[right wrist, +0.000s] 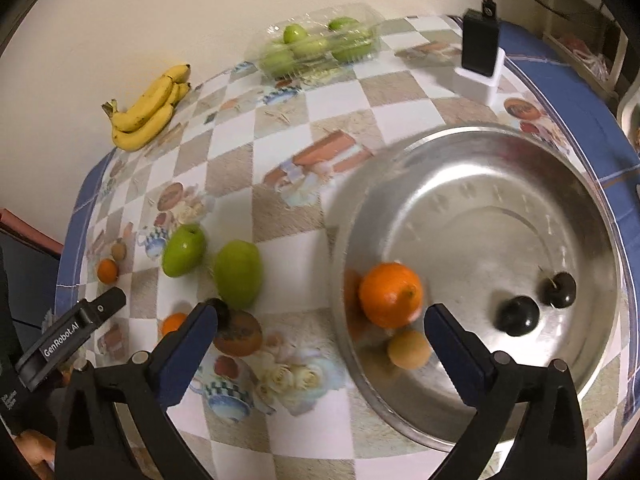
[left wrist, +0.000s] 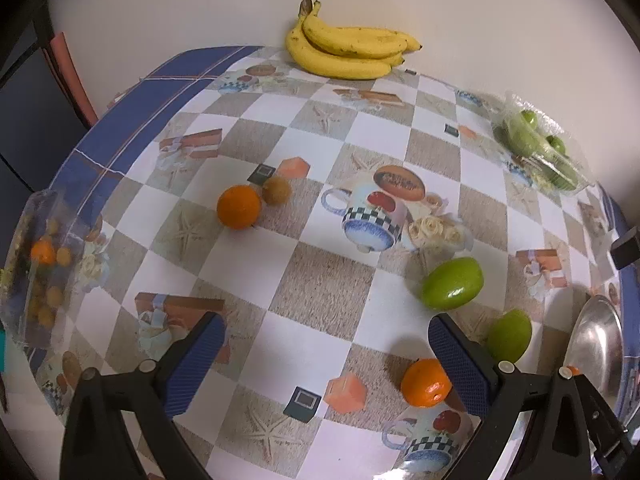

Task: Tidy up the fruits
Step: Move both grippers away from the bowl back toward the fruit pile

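Both grippers, left (left wrist: 326,354) and right (right wrist: 322,332), fingers spread wide, empty; orange (right wrist: 390,294) in metal bowl (right wrist: 592,208); green fruits (right wrist: 238,274) beside it on surface (right wrist: 280,208)

Tablecloth (left wrist: 320,288): I see white and beige checks, printed mugs, roses and starfish, with a blue border.
Bowl (right wrist: 500,168): I read it as plain silver metal.
In the bowl: 1 bright orange (right wrist: 390,294), 1 pale orange-yellow fruit (right wrist: 408,349), 2 near-black fruits (right wrist: 519,315).
Left of the bowl: 2 green fruits (right wrist: 238,274), glossy.
Far from the bowl, by the wall: yellow bananas (left wrist: 348,50) with brown specks.
My gripper pads (left wrist: 200,364): dark blue, on black arms.
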